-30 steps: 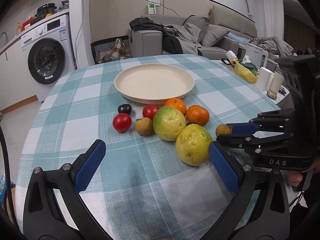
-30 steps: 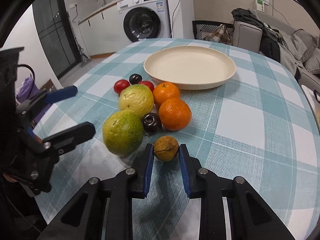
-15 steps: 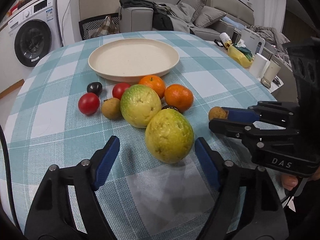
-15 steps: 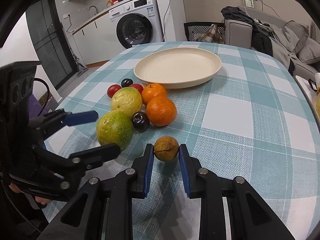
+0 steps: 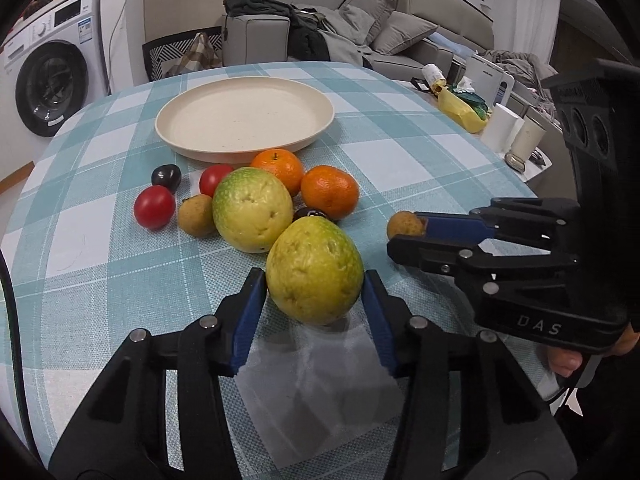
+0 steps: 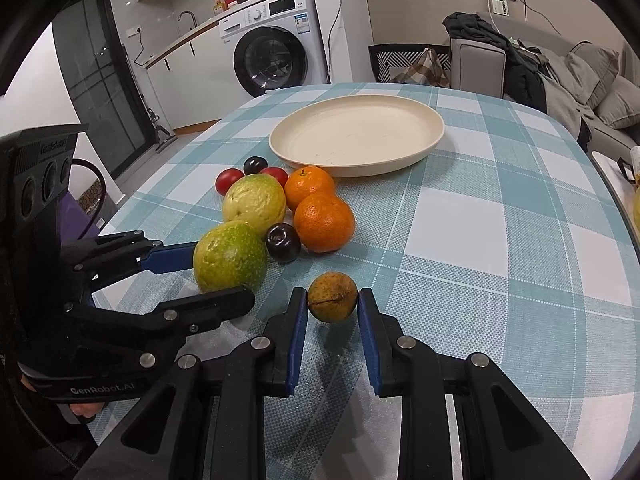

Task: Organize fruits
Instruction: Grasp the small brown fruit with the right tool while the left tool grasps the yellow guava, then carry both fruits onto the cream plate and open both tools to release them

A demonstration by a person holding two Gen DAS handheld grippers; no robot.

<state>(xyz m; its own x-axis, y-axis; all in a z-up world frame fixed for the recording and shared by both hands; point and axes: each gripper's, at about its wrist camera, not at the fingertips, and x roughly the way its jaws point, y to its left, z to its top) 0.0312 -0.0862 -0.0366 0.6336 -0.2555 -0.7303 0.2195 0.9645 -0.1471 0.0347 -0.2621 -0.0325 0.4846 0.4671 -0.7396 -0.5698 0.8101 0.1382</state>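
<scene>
My left gripper [image 5: 315, 292] has closed on the near yellow-green guava [image 5: 314, 270], which rests on the checked tablecloth; it also shows in the right wrist view [image 6: 229, 256]. My right gripper [image 6: 333, 300] is shut on a small brown fruit [image 6: 333, 297], also seen in the left wrist view [image 5: 405, 225]. Behind lie a second guava [image 5: 252, 210], two oranges [image 5: 329, 197], two red tomatoes [image 5: 154, 207], dark plums [image 6: 283, 241] and another brown fruit [image 5: 195, 215]. The empty cream plate [image 5: 244, 118] stands farther back.
The round table's edge [image 5: 516, 184] drops off to the right, with a side table holding a kettle and cups [image 5: 496, 120]. A washing machine [image 5: 48, 80] stands to the left, a sofa [image 5: 360, 36] behind.
My left gripper has moved forward and its jaws have closed around the near guava. My right gripper has stayed on the small brown fruit.
</scene>
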